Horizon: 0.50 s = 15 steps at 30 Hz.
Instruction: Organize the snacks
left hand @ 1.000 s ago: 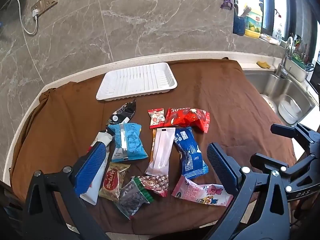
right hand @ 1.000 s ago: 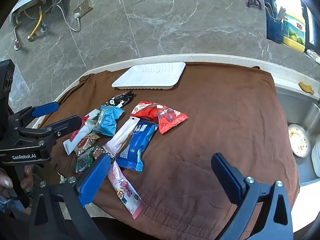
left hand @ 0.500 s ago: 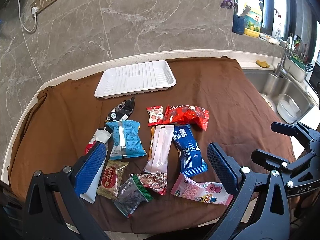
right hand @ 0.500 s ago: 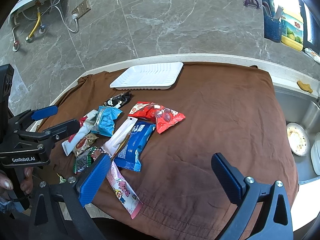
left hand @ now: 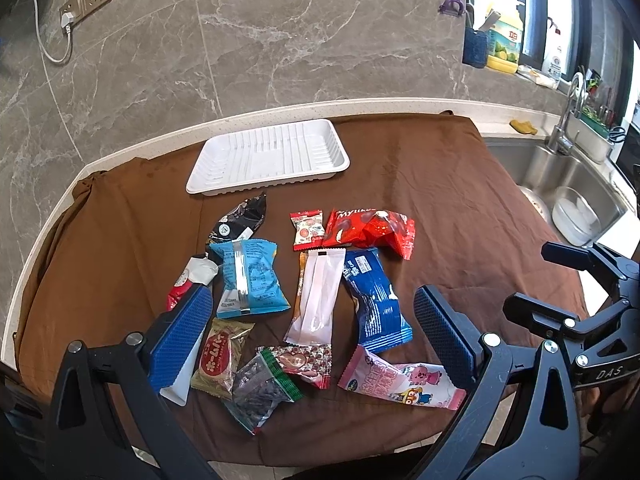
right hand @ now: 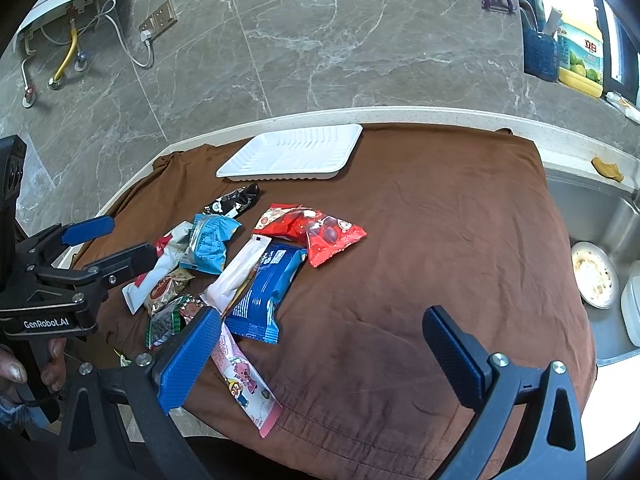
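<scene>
Several snack packets lie scattered on a brown cloth (left hand: pixel 460 200): a red bag (left hand: pixel 370 228), a dark blue bag (left hand: pixel 376 304), a light blue bag (left hand: pixel 250 280), a white packet (left hand: pixel 318 296), a pink packet (left hand: pixel 400 378) and a black one (left hand: pixel 240 220). An empty white tray (left hand: pixel 268 156) sits behind them; it also shows in the right wrist view (right hand: pixel 292 154). My left gripper (left hand: pixel 312 340) is open and empty above the near packets. My right gripper (right hand: pixel 320 356) is open and empty over the cloth, right of the pile (right hand: pixel 260 280).
A steel sink (left hand: pixel 572 184) with a bowl (left hand: pixel 576 220) lies to the right of the cloth. A marble wall (left hand: pixel 280 40) stands behind, with a socket and cord at the upper left. Bottles stand on the window ledge (right hand: pixel 576 60).
Both views have shifted slightly; the packets and tray appear a little nearer and lower. Both grippers stay open and nothing was picked up.
</scene>
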{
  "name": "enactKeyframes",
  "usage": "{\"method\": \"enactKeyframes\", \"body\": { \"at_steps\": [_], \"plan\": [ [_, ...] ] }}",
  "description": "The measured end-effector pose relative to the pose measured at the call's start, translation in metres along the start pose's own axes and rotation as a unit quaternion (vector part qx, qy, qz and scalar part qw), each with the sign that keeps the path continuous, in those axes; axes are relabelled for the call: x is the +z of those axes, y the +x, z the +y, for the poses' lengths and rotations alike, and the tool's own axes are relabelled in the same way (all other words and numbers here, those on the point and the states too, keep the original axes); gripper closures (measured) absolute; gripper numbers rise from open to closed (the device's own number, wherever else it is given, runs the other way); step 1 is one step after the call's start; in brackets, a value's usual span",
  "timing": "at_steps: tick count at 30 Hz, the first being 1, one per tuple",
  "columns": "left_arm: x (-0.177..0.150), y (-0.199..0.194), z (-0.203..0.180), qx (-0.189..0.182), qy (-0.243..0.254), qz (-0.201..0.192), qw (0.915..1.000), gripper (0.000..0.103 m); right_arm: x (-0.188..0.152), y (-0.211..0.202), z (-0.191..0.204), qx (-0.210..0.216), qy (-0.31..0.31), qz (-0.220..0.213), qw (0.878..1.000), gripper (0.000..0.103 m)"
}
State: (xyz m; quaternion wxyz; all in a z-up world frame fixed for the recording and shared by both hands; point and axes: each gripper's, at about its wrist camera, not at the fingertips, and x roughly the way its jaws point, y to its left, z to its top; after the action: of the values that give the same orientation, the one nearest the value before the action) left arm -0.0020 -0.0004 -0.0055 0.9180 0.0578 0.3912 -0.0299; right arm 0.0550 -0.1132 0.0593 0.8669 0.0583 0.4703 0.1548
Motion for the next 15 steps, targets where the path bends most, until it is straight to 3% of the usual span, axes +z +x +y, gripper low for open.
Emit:
{"method": "enactKeyframes", "body": {
  "at_steps": [15],
  "plan": [
    [0.0001, 0.0005, -0.0018, -0.015, -0.007, 0.008, 0.9998, 0.001, 0.0018, -0.0017, -0.003, 0.0, 0.001, 0.0, 1.0, 0.0]
  ]
}}
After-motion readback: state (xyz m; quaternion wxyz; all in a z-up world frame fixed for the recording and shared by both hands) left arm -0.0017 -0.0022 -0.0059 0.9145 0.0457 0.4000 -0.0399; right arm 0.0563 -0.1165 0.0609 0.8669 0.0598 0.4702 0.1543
